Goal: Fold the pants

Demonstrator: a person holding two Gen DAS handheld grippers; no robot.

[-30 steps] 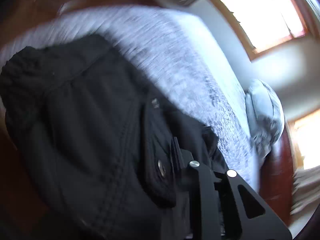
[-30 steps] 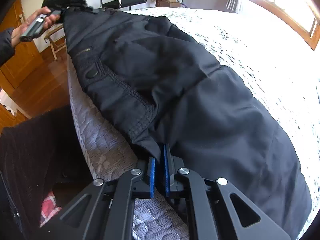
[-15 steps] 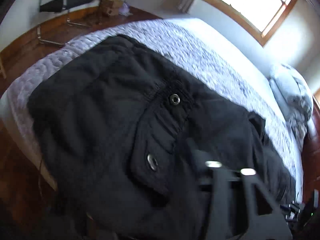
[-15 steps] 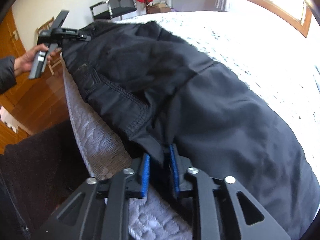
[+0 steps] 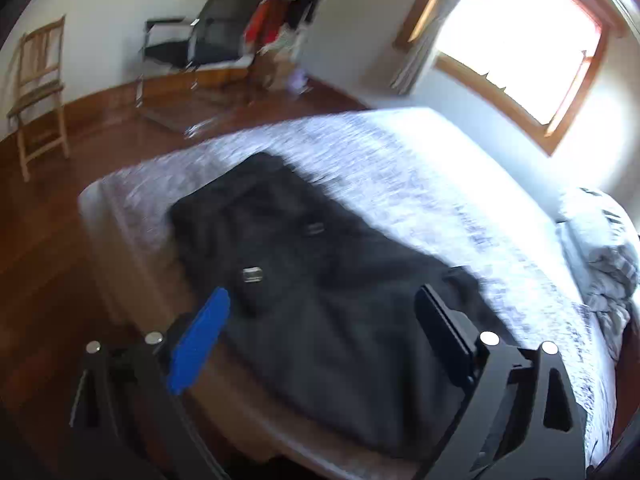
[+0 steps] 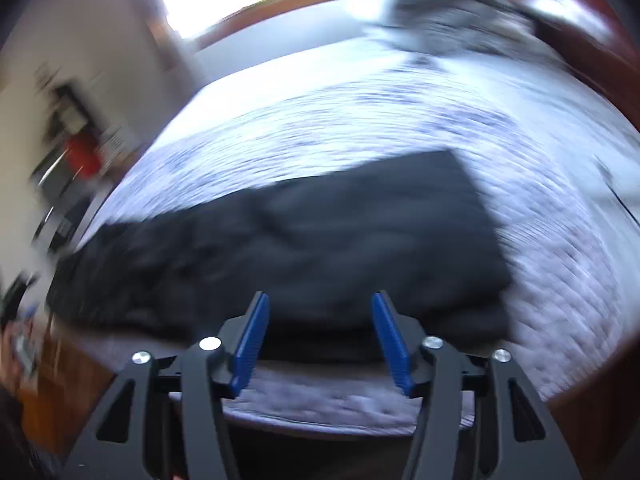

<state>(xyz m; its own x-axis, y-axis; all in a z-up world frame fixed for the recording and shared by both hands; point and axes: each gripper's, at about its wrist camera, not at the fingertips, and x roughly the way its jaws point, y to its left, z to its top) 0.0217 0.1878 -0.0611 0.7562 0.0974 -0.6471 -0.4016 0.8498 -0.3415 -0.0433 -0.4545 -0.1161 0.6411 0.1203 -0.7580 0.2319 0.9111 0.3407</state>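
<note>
Black pants [image 5: 320,300] lie flat along the near edge of the bed [image 5: 400,168], with snap buttons showing on a pocket flap. My left gripper [image 5: 324,300] hovers above them, its jaws opening wide with nothing pinched between them. From the right wrist view the pants [image 6: 300,248] stretch across the bed [image 6: 360,128] as a long dark band. My right gripper [image 6: 318,300] hangs over their near edge, jaws opening, blue pads [image 6: 250,338] apart and off the cloth. Both views are blurred by motion.
A crumpled grey duvet [image 5: 604,248] sits at the head of the bed, by a dark wooden headboard [image 6: 580,12]. A wooden chair [image 5: 38,88] and a black office chair [image 5: 200,40] stand on the wooden floor [image 5: 48,248] past the bed's foot. Bright windows [image 5: 520,36] line the far wall.
Both grippers have let go of the pants and opened. They have pulled back and up from the cloth, and the right one has rolled round, so it now faces the headboard.
</note>
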